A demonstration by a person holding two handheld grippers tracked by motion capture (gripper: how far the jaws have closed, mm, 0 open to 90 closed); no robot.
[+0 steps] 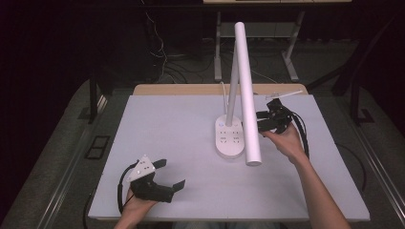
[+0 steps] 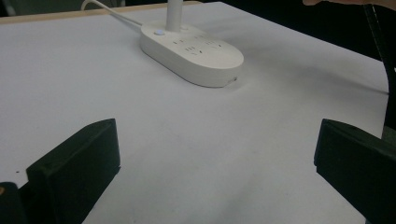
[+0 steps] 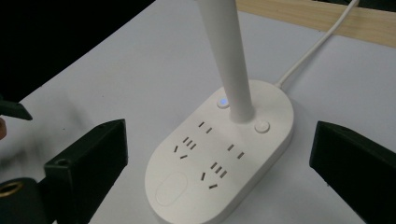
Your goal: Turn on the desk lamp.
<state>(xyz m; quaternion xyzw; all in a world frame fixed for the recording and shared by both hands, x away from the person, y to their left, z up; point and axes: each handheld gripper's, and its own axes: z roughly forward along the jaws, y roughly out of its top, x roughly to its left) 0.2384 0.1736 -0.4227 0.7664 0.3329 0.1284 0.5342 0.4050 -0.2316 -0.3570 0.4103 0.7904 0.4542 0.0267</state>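
Note:
A white desk lamp stands at the middle of the table. Its oval base (image 1: 228, 141) carries several socket slots, and a small button (image 3: 224, 102) by the stem (image 3: 229, 56) glows blue. The long white lamp head (image 1: 248, 90) slants toward the front. My right gripper (image 1: 260, 121) is open just right of the lamp head and looks down on the base (image 3: 224, 154), which lies between and beyond its jaws (image 3: 219, 186). My left gripper (image 1: 172, 173) rests open at the front left, empty (image 2: 215, 186), with the base (image 2: 191, 53) well ahead of it.
A white mat (image 1: 167, 124) covers the table, with a wooden strip (image 3: 317, 14) showing at the far edge. The lamp's white cord (image 3: 317, 46) runs off the back. Dark floor, cables and another desk's legs (image 1: 291, 62) lie beyond.

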